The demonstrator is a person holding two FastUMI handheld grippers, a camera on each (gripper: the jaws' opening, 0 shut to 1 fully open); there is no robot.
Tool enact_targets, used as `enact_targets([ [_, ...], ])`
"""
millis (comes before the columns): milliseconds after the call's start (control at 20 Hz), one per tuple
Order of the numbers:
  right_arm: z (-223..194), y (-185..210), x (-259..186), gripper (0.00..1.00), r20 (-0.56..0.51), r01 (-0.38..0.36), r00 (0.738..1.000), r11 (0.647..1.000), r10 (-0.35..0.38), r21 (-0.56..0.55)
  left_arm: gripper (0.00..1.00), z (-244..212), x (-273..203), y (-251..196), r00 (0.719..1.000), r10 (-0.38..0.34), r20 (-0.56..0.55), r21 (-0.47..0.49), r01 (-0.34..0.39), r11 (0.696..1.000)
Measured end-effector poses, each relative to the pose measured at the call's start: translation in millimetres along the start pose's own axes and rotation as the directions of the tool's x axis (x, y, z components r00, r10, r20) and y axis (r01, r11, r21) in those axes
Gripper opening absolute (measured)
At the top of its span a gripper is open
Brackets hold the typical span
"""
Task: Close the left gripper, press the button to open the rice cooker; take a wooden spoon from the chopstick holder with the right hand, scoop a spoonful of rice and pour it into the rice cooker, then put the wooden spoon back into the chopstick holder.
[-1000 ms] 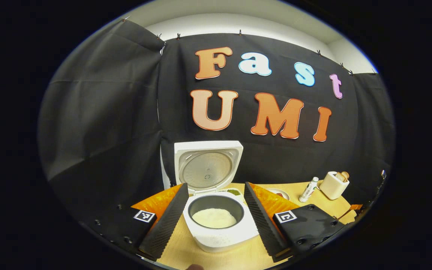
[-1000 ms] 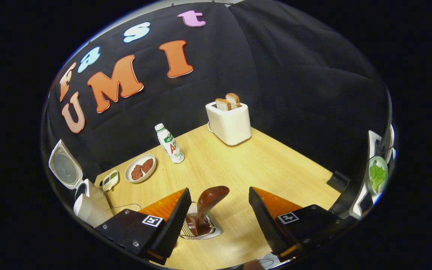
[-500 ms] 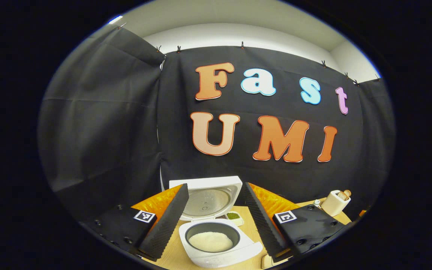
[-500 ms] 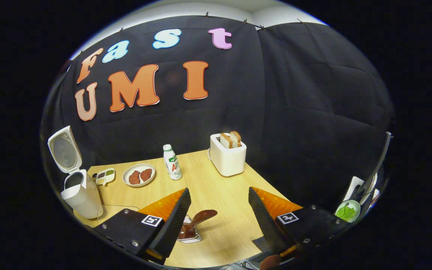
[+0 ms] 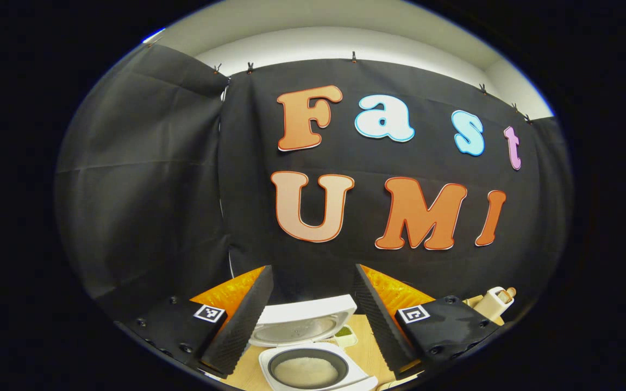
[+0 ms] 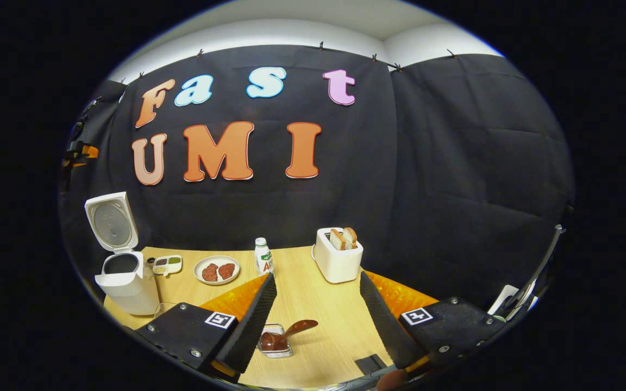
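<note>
The white rice cooker (image 5: 313, 380) stands open at the bottom of the left gripper view, its lid (image 5: 303, 324) raised and white rice (image 5: 306, 371) in the dark pot. My left gripper (image 5: 312, 269) is open and empty, held above and back from the cooker. In the right gripper view the brown wooden spoon (image 6: 290, 334) leans in the small wire chopstick holder (image 6: 276, 350) on the table, near my left finger. My right gripper (image 6: 317, 276) is open, empty and clear of the spoon. The rice cooker (image 6: 123, 277) also sits at the table's far left.
On the wooden table (image 6: 313, 304) stand a white toaster (image 6: 337, 259) with two bread slices, a small bottle (image 6: 262, 256), a plate of meat (image 6: 216, 270) and a condiment tray (image 6: 167, 265). A small dark block (image 6: 370, 363) lies near the front edge.
Both grippers have drawn back and tilted up from the table. The cooker has sunk to the bottom of the left gripper view. The spoon and holder look smaller and farther off.
</note>
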State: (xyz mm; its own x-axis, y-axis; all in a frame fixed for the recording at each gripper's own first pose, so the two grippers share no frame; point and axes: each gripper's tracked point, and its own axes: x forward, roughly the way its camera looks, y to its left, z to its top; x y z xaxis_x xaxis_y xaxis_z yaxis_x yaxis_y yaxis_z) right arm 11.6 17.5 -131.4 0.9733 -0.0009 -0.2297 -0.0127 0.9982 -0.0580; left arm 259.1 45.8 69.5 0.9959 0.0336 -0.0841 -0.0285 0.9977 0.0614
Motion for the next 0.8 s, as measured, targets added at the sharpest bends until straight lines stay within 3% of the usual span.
enact_targets([
  [250, -7.3, -14.2, -4.1, 0.95, -0.013, 0.034, 0.999, 0.999, -0.034, -0.014, 1.0, -16.6, 70.8, 1.8, 0.995, 0.039, -0.097, 0.028, -0.036, 0.999],
  [500, -16.1, -24.8, -2.3, 0.95, -0.04, 0.065, 0.997, 0.997, -0.066, -0.029, 1.0, -73.1, 121.2, 0.6, 0.963, 0.053, -0.264, 0.041, -0.044, 0.998],
  [700, -24.7, -28.7, -1.0, 0.95, -0.061, 0.073, 0.995, 0.996, -0.076, -0.052, 1.0, -109.2, 138.1, 20.4, 0.937, 0.103, -0.335, 0.002, -0.108, 0.994],
  [800, -27.9, -31.5, -1.0, 0.95, -0.074, 0.072, 0.994, 0.996, -0.076, -0.05, 1.0, -125.6, 138.4, 43.6, 0.915, 0.167, -0.367, 0.016, -0.173, 0.985],
])
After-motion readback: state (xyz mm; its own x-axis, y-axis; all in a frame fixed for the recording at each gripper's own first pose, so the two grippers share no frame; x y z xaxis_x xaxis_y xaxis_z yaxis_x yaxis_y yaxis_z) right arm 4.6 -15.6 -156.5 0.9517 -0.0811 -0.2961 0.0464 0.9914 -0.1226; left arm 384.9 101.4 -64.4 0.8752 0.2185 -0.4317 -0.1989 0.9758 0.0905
